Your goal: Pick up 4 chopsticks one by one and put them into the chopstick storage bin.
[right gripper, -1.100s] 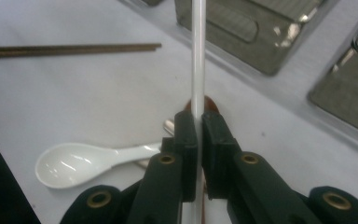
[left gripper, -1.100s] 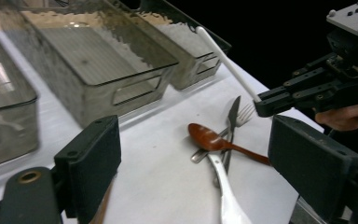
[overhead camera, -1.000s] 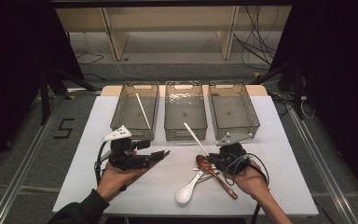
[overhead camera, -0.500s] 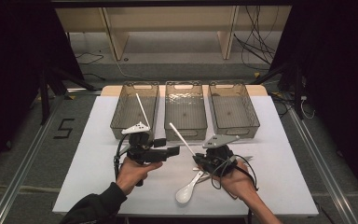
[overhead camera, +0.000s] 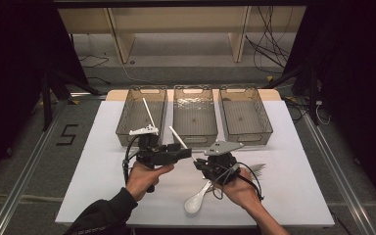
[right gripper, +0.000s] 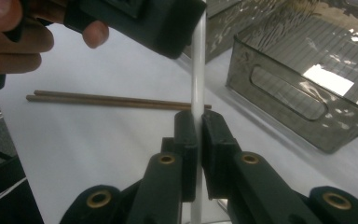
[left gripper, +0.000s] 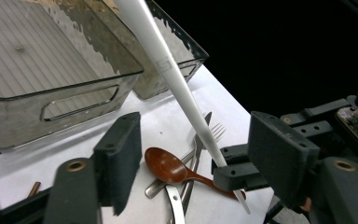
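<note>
A white chopstick (overhead camera: 178, 138) slants up and to the left from my right gripper (overhead camera: 199, 166), which is shut on its lower end. In the right gripper view the pads (right gripper: 188, 140) pinch the white chopstick (right gripper: 198, 84). My left gripper (overhead camera: 188, 153) points right, its jaws astride the same chopstick (left gripper: 177, 84). Those jaws have just been closing, and in the left gripper view both pads (left gripper: 121, 154) still stand apart from the stick. The left gripper (left gripper: 196, 135) is open.
Three clear bins stand in a row at the back (overhead camera: 195, 136); the left bin (overhead camera: 127, 125) holds another white stick. A white spoon (overhead camera: 196, 199) and forks (overhead camera: 257, 169) lie near the right hand. A brown spoon (left gripper: 168, 168) and brown chopsticks (right gripper: 116, 100) lie on the white table.
Both hands came together at the table's middle: the left gripper moved right, the right moved left carrying the white chopstick. The left jaws narrowed around the stick.
</note>
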Tool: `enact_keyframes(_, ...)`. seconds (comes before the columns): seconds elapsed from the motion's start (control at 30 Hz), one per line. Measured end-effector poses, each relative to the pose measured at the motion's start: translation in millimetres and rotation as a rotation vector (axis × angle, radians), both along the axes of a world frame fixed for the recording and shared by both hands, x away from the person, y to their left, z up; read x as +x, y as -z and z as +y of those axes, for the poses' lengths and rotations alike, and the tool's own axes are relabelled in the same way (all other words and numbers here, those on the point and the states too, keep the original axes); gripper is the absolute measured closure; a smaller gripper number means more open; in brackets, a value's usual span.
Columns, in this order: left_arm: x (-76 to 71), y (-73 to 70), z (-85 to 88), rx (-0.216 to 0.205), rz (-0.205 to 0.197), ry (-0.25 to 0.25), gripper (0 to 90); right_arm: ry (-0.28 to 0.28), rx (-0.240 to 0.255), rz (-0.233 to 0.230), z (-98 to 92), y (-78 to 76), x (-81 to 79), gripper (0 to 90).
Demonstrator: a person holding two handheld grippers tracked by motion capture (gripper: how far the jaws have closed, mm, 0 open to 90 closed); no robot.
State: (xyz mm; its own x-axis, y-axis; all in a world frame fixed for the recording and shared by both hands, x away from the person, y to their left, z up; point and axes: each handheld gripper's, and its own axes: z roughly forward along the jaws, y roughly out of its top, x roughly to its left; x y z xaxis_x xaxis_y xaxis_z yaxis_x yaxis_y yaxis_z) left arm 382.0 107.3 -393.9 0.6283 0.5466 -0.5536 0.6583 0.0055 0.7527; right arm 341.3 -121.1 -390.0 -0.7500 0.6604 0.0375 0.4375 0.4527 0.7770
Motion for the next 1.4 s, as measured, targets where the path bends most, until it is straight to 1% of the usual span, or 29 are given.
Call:
enact_keyframes(0.07,0.2,0.2,-0.6,-0.008,0.011,0.007,39.5,0.002,0.007,-0.009,1.2,-0.8,-0.3,86.0)
enact_keyframes(0.17,0.4,0.8,-1.7,-0.007,0.006,0.018,44.1,0.006,0.016,-0.015,2.9,-1.7,-0.4,86.0)
enact_keyframes(0.27,0.6,1.8,-2.5,-0.017,0.015,0.022,49.1,0.005,0.021,-0.019,4.1,-2.1,-0.7,86.0)
enact_keyframes(0.37,1.0,2.2,-3.0,-0.017,0.015,0.033,52.9,0.002,0.025,-0.024,5.0,-2.0,-0.6,86.0)
enact_keyframes(0.67,1.4,3.5,-4.2,-0.040,0.025,0.050,64.4,-0.008,0.036,-0.025,7.0,-1.7,-1.9,85.9)
enact_keyframes(0.8,1.5,4.0,-3.6,-0.043,0.025,0.053,70.1,-0.010,0.036,-0.026,7.4,-1.4,-1.8,85.9)
enact_keyframes(0.97,1.6,4.1,-3.5,-0.046,0.031,0.063,75.1,-0.011,0.041,-0.029,7.1,-1.7,-2.0,85.9)
enact_keyframes(1.07,2.2,4.1,-2.7,-0.061,0.042,0.069,77.2,-0.012,0.044,-0.030,6.6,-1.7,-2.1,85.8)
enact_keyframes(1.13,2.7,4.6,-2.1,-0.088,0.058,0.070,78.9,-0.013,0.048,-0.033,6.5,-1.7,-2.3,85.8)
enact_keyframes(1.27,3.1,5.1,-0.9,-0.125,0.078,0.079,82.4,-0.013,0.054,-0.035,6.7,-1.6,-2.6,85.6)
enact_keyframes(1.33,3.0,3.9,0.0,-0.131,0.078,0.087,83.0,-0.017,0.061,-0.041,6.2,-1.8,-3.0,85.2)
enact_keyframes(1.4,2.7,2.0,0.3,-0.126,0.068,0.091,83.3,-0.022,0.067,-0.045,5.4,-2.6,-3.3,84.5)
